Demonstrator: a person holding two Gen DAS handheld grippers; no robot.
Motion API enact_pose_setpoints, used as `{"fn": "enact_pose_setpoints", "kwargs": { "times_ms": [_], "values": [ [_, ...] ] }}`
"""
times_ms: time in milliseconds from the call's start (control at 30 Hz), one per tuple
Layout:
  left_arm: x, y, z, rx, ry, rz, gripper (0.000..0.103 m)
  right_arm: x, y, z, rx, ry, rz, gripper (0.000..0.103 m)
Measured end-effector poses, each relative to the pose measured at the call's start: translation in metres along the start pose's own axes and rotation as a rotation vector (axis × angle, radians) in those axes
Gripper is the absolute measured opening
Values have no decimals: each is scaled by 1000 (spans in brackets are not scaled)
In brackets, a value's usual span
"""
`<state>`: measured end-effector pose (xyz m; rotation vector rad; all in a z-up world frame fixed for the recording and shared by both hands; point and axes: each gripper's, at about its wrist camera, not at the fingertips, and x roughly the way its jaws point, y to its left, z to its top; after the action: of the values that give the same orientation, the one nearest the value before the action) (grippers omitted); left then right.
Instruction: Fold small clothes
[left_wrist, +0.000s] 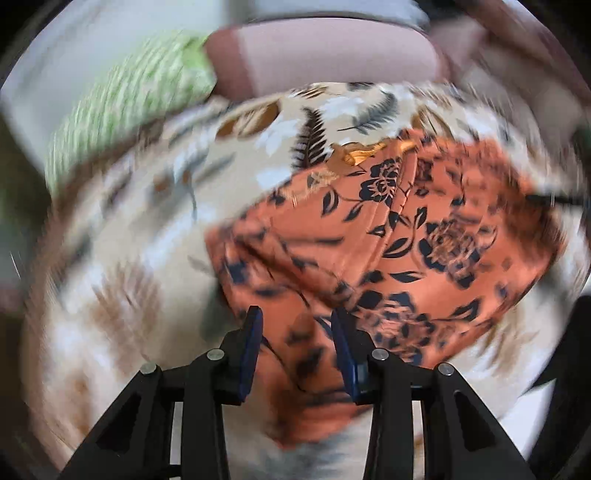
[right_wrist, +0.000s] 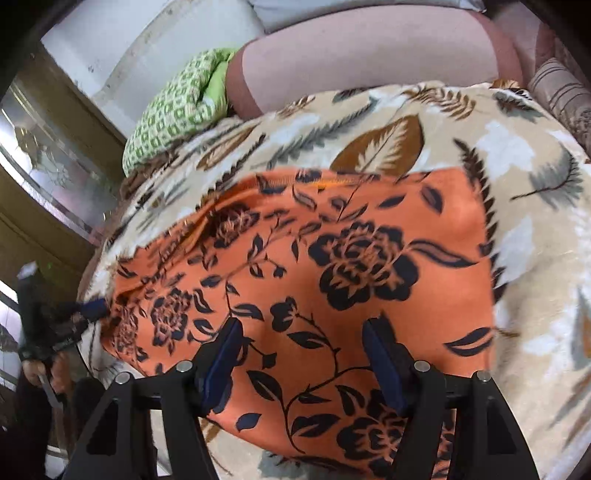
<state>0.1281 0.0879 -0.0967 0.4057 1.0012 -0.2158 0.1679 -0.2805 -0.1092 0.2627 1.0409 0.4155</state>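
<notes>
An orange garment with black roses (right_wrist: 351, 266) lies on a beige leaf-print blanket (right_wrist: 517, 155). It also shows in the blurred left wrist view (left_wrist: 424, 240). My right gripper (right_wrist: 303, 332) is open just above the garment's near part, nothing between its blue pads (right_wrist: 221, 362). My left gripper (left_wrist: 297, 325) is open over the garment's near left corner, jaws apart, with cloth seen between them but not pinched. The left gripper (right_wrist: 88, 310) shows in the right wrist view at the garment's left edge.
A green patterned pillow (right_wrist: 173, 110) and a pinkish-mauve cushion (right_wrist: 369, 55) lie at the far edge of the blanket. A striped cushion (right_wrist: 561, 88) sits at the far right. A glass-panelled cabinet (right_wrist: 44, 155) stands to the left.
</notes>
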Motion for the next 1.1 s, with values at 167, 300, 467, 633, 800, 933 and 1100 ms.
{"fn": "enact_pose_setpoints", "kwargs": {
  "times_ms": [167, 300, 467, 633, 800, 933, 1100],
  "values": [
    [7, -24, 3, 505, 5, 148, 40, 9, -17, -8, 51, -2, 16, 71],
    [17, -37, 5, 705, 25, 145, 40, 10, -22, -10, 63, -9, 24, 71],
    [46, -48, 14, 826, 57, 174, 38, 10, -23, -11, 71, -20, 33, 71],
    [52, -2, 60, 382, 65, 4, 7, 11, -27, -12, 93, -21, 53, 71],
    [82, 106, 62, -315, 131, -99, 7, 12, -27, -13, 103, -22, 49, 71],
    [96, 148, 25, -664, 203, -170, 9, 11, -30, -12, 130, -23, 64, 71],
    [70, 146, 16, -649, 123, -159, 20, 5, -24, -5, 132, -4, 72, 71]
  ]
}}
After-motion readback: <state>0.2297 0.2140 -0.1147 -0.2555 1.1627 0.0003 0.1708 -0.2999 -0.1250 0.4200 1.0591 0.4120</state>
